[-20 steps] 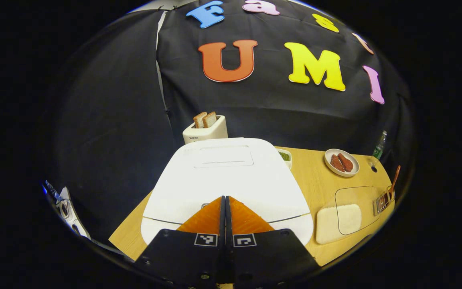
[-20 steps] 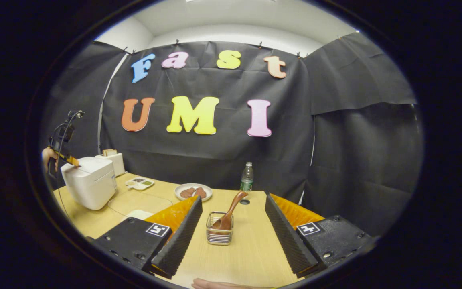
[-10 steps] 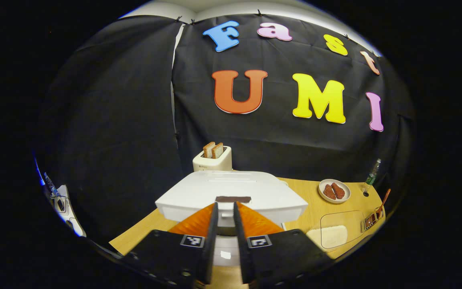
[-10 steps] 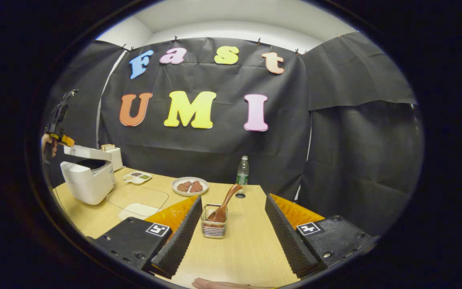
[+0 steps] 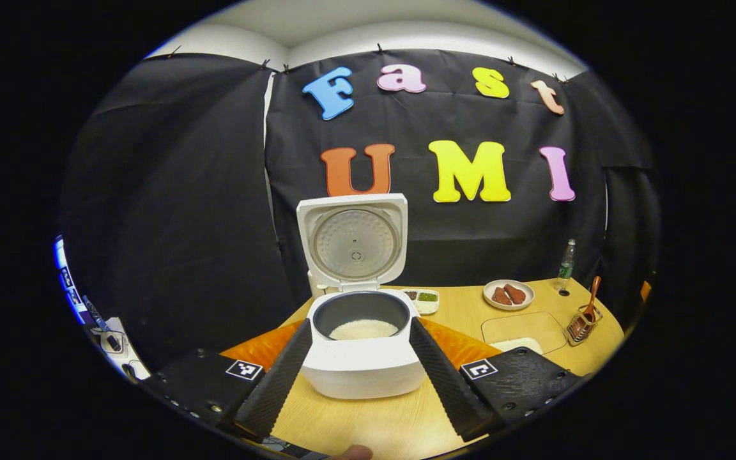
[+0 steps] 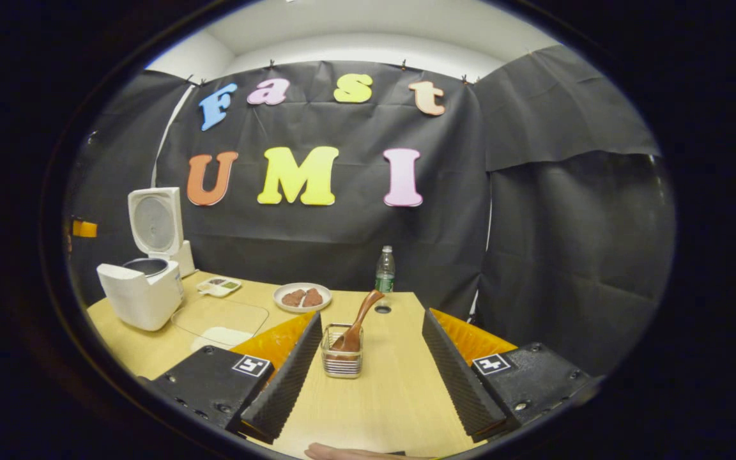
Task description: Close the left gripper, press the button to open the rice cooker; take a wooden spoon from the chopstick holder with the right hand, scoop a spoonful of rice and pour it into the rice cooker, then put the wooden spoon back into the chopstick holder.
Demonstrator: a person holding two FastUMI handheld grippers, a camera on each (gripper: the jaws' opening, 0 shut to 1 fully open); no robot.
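Your left gripper [image 5: 360, 370] is spread wide around the rice cooker [image 5: 361, 358], lid up. Your right gripper [image 6: 371, 370] is also spread; the wooden spoon [image 6: 356, 326] leans in the chopstick holder [image 6: 341, 359] between its fingers.

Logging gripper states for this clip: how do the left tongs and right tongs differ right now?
The left tongs frame the opened rice cooker, its lid up; the right tongs frame the chopstick holder with the wooden spoon leaning in it. The cooker nearly fills the left gap; the holder leaves spare room. Both are open, gripping nothing.
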